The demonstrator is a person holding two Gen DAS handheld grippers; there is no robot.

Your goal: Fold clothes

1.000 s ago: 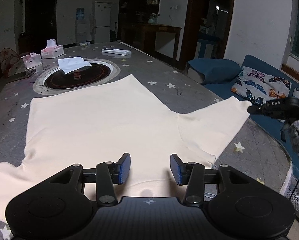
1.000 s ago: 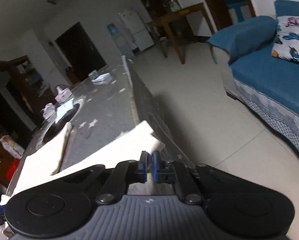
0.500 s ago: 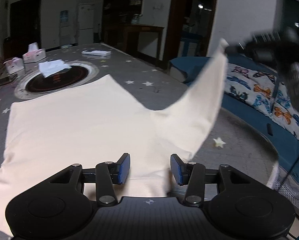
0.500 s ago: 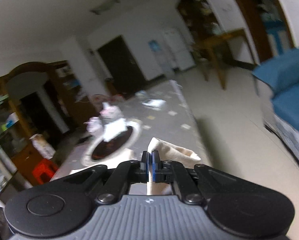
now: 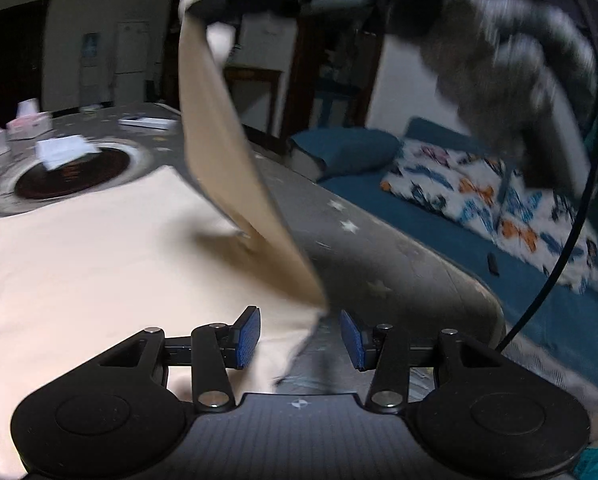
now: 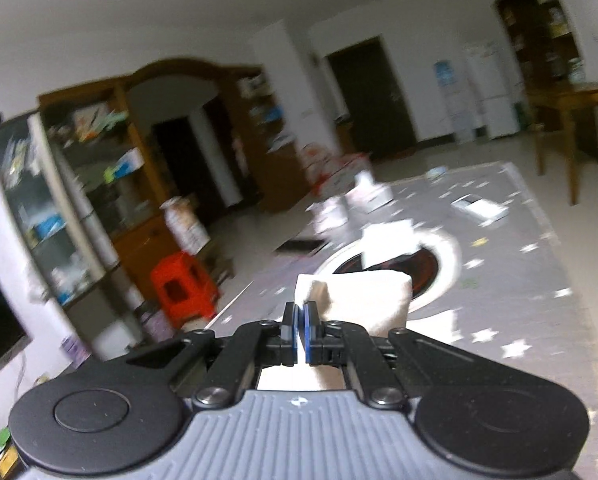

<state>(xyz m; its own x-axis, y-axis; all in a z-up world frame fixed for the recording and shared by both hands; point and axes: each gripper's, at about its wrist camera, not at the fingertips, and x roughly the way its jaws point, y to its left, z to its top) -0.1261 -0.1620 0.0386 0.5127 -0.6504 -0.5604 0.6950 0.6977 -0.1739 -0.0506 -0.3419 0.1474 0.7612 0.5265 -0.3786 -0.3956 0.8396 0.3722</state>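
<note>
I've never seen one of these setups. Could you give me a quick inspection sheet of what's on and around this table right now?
Surface: grey table with star print and a dark round inset.
Job's things: cream shirt spread flat; its sleeve lifted high.
Clutter: tissue boxes, a white cloth on the inset, a flat white box.
Grippers: left gripper open, fingers either side of the shirt's edge, not pinching; right gripper shut on the sleeve, in a gloved hand.
Cables: one black cable hanging at the right.
Surroundings: blue sofa with butterfly cushion, red stool, shelves, fridge.
</note>
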